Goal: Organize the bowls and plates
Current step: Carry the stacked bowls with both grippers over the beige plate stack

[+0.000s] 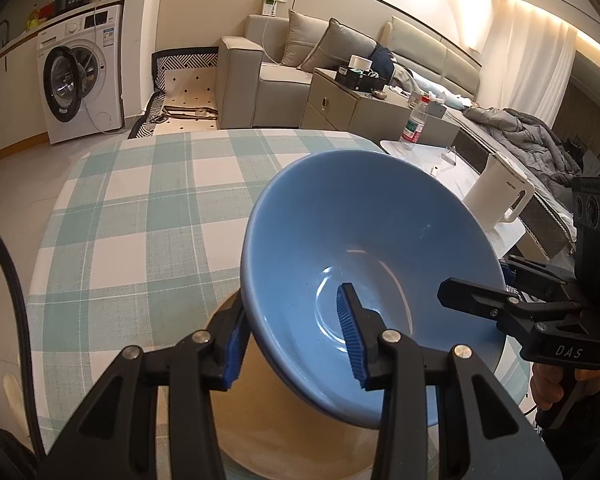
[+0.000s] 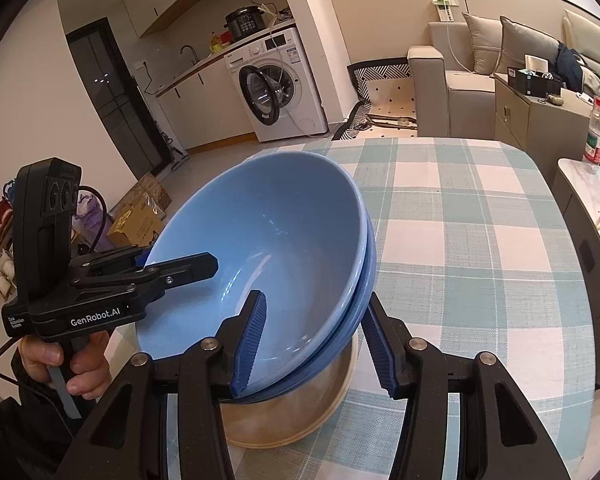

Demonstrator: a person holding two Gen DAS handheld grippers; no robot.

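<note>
Both claws, the left gripper (image 1: 296,334) and right gripper (image 2: 314,344), stand open around the rim of two stacked blue bowls (image 2: 268,240), tipped above the tan plate (image 2: 300,412), so stacking looks nearly done

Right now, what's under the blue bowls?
The stacked blue bowls, tilted, sit over a beige plate on the checked tablecloth. Each hand-held gripper, left and right, straddles a rim. The plate's centre is covered by the bowls, so contact there is unseen.
</note>
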